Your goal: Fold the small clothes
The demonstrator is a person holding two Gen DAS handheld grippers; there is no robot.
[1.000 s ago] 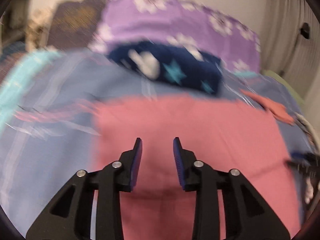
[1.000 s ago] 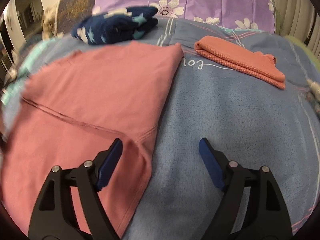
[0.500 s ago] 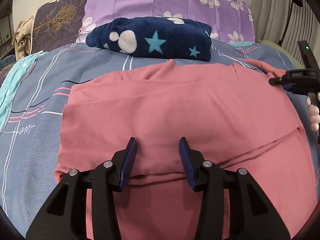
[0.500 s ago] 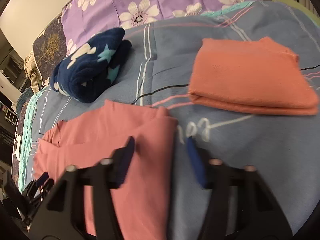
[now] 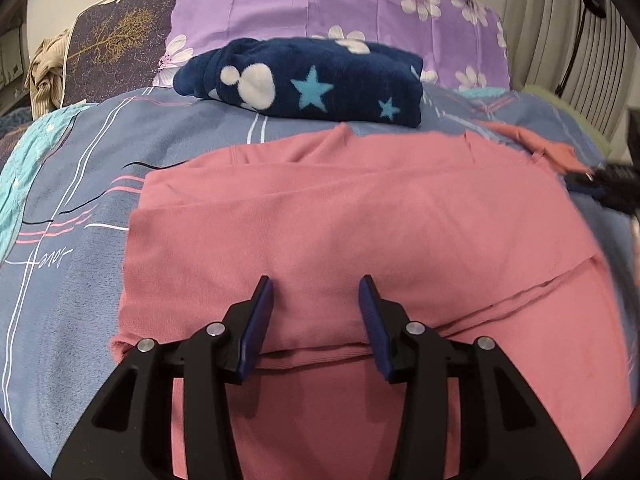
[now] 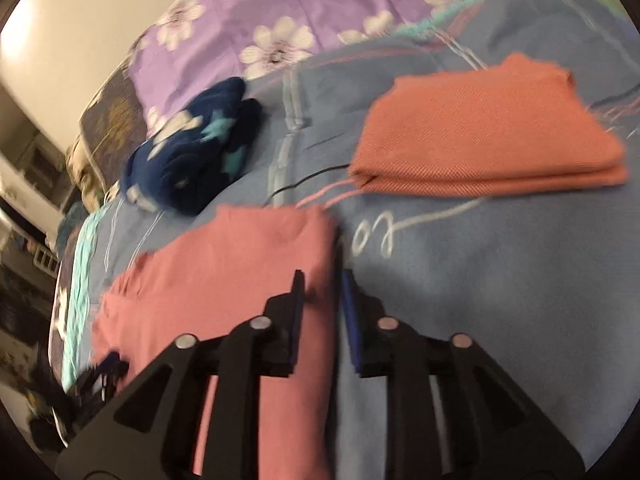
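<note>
Pink garment (image 5: 360,232) lies part-folded on the bed (image 5: 72,184), filling the centre and lower half of the left wrist frame, a doubled layer ending in a fold line just above that view's left hand-held gripper (image 5: 316,292). That gripper stands half spread over the cloth near the fold, its blue pads apart and, as far as the frame shows, pinching nothing. The right hand-held gripper (image 6: 322,280) straddles the garment's right-hand edge at lower centre of its own blurred view; its jaws have just been opening a little, cloth lies between them, and whether the pads press on it cannot be told.

Judged from this, the step in hand is squaring the fold. It would go best with each gripper taking both layers close to an edge, the corners drawn taut and level, and the edges matched before letting go, since thin knit slides and bunches easily.

Only the right wrist view shows the folded orange cloth (image 6: 484,148) plainly, at upper right, well apart from the garment; the left view catches a sliver at its right edge. Only the left view shows the seam at lower right. Both show the starred navy fleece (image 5: 312,84), folded beyond.
</note>
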